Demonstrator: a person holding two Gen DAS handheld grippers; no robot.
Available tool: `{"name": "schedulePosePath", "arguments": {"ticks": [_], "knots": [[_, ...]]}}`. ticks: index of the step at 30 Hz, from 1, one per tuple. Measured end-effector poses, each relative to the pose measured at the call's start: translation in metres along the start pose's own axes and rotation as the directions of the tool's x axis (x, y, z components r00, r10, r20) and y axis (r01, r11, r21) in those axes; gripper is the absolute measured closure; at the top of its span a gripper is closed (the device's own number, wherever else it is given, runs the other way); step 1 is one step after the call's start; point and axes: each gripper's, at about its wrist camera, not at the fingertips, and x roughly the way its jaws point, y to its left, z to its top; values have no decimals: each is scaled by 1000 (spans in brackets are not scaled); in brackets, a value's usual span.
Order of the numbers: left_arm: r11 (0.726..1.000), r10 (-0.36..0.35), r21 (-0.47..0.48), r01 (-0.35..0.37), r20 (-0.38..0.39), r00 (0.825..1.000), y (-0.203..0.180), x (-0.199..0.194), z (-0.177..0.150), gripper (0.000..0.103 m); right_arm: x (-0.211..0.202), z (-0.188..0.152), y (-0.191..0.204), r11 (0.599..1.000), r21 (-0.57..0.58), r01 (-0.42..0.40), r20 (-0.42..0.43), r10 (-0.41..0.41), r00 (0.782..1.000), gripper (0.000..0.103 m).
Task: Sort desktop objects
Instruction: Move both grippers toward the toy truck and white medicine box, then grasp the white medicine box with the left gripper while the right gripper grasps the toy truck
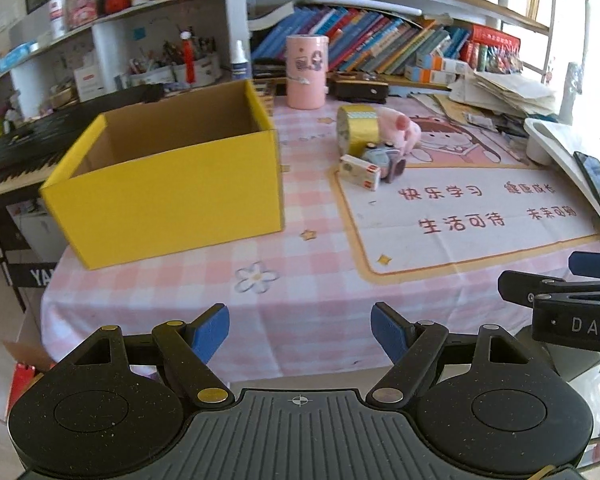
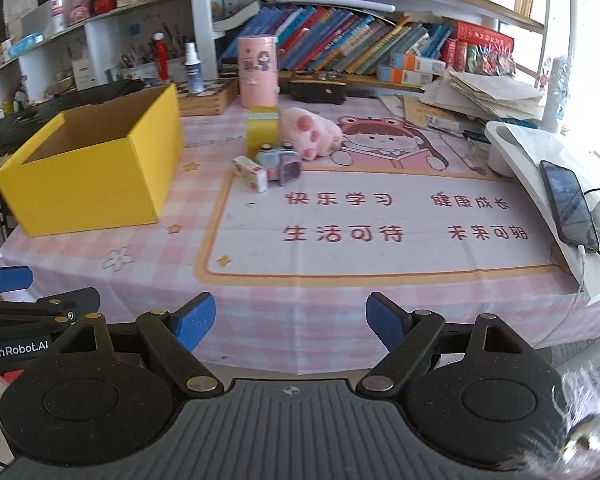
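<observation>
An open yellow cardboard box (image 1: 172,184) (image 2: 88,168) stands on the left of the pink checked tablecloth; it looks empty. Right of it lies a cluster: a gold tape roll (image 1: 358,128) (image 2: 262,128), a pink plush toy (image 1: 404,128) (image 2: 312,132), a small grey-purple toy camera (image 1: 386,160) (image 2: 282,164) and a small white carton (image 1: 359,172) (image 2: 251,173). My left gripper (image 1: 300,332) is open and empty at the table's near edge. My right gripper (image 2: 290,326) is open and empty, beside the left one, far from the cluster.
A pink cylinder tin (image 1: 307,72) (image 2: 258,72) stands behind the cluster. Shelves with books (image 2: 360,44) run along the back. Loose papers (image 2: 492,96) and a white stand with a phone (image 2: 568,204) fill the right side. A keyboard (image 1: 16,152) sits at the left.
</observation>
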Motion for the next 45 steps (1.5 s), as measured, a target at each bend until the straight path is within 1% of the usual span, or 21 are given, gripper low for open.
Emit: {"name": "schedulePosePath", "arguments": {"ticks": [4,10,15,21,27,33,36,40,42,45], "knots": [[1000,-15,10,15,-29,999,-17,18,10,23,13,10,-19,1000,8,10,-17,-9,1000,21],[999,-29,14,29,-48,998,-42,43,27,23,33,26,-47,1000,11,17,-36,-17,999,21],[999,-35,14,35,-44,998,-59,59,43,23,49,41,-66,1000,9,8,-39,-8,999,21],[1000,-16,-3,16,-23,1000,-72,77,60,23,66,58,-86,1000,7,-20,-33,21,999,21],[999,28,-18,-28,-12,1000,-79,100,75,23,82,73,-99,999,-6,-53,-26,52,998,21],[996,70,-66,-67,38,997,-82,119,90,27,95,88,-110,997,-19,-74,-9,73,997,21],[995,68,-81,-63,56,996,-85,129,99,37,102,95,-114,996,-28,-83,-5,82,997,21],[992,83,-102,-76,67,994,-89,148,112,48,110,102,-117,995,-55,-89,0,89,996,21],[985,100,-146,-92,52,994,-86,161,116,53,113,105,-120,994,-67,-90,1,90,996,21],[977,96,-190,-91,15,995,-84,179,120,62,118,108,-123,993,-76,-90,-2,90,996,21]]}}
